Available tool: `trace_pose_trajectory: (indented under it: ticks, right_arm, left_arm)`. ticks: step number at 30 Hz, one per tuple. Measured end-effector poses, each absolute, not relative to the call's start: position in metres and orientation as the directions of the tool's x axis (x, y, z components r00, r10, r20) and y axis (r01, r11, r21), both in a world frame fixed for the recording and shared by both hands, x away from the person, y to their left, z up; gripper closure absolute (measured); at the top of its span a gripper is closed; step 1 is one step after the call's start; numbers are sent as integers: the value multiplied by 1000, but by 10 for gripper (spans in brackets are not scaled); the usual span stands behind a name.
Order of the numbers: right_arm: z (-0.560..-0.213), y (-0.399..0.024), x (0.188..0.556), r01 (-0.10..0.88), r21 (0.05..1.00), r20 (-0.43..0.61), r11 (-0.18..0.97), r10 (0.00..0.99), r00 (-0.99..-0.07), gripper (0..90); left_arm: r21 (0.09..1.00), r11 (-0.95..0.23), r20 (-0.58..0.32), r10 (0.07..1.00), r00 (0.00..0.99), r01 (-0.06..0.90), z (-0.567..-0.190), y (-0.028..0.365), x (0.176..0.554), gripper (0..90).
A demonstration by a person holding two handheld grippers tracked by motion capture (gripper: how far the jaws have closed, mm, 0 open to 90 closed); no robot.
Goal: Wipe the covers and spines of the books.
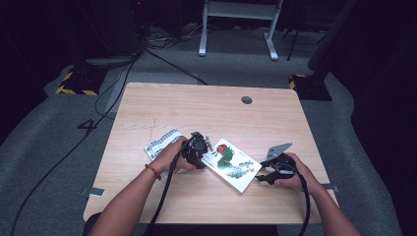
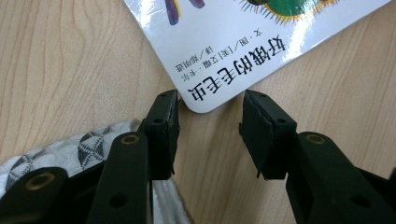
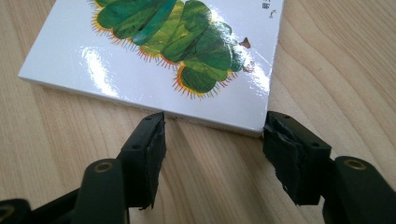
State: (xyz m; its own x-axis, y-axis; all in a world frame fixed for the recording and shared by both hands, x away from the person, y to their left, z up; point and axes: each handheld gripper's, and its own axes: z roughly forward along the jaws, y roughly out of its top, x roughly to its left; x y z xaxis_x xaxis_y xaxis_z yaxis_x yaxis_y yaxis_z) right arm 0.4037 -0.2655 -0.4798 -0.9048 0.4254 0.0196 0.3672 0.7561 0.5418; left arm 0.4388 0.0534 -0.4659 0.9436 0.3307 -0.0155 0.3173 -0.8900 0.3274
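My black left gripper (image 2: pixel 210 128) and black right gripper (image 3: pixel 212 149) are showing against the pale wood-grain table (image 1: pixel 206 105). The white book (image 1: pixel 231 164) is displaying a green caterpillar fringed yellow-orange. The cloth (image 1: pixel 160 144) is showing white with grey triangles.

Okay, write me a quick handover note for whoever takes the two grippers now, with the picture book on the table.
Left gripper: open, jaws either side of the picture book's rounded corner, not pressing it.
Right gripper: open, at the book's opposite edge, tips just short of it.
Book: closed, flat on the wooden table, cover up. A patterned cloth lies beside the left gripper.
Done: both grippers lined up at the book.
Left: probably close on it and lift or open it.
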Motion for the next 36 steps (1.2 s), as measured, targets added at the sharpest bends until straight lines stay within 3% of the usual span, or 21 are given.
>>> trace_pose_trajectory:
  ticks: [13,14,16,22,29,36]
  right_arm:
    - [-481,-269,403,363,560,18,745,427,-904,395]
    - [-481,-269,403,366,561,21,742,430,-903,394]
    - [-481,-270,403,370,565,26,738,432,-901,394]
    - [-482,-271,403,373,575,36,729,432,-901,390]
    - [-482,-272,404,373,579,43,725,430,-902,389]
    - [-483,-272,403,373,584,41,721,432,-901,387]
  left_arm:
    - [493,-810,-44,340,939,317,-476,75,434,600]
    - [531,-783,-92,328,940,325,-479,79,437,585]
    - [540,-774,-105,327,939,330,-479,81,438,573]
    - [620,-686,-223,312,924,381,-479,83,444,390]
    - [655,-618,-308,306,901,434,-480,79,456,368]
    - [625,-647,-323,293,900,436,-479,61,471,311]
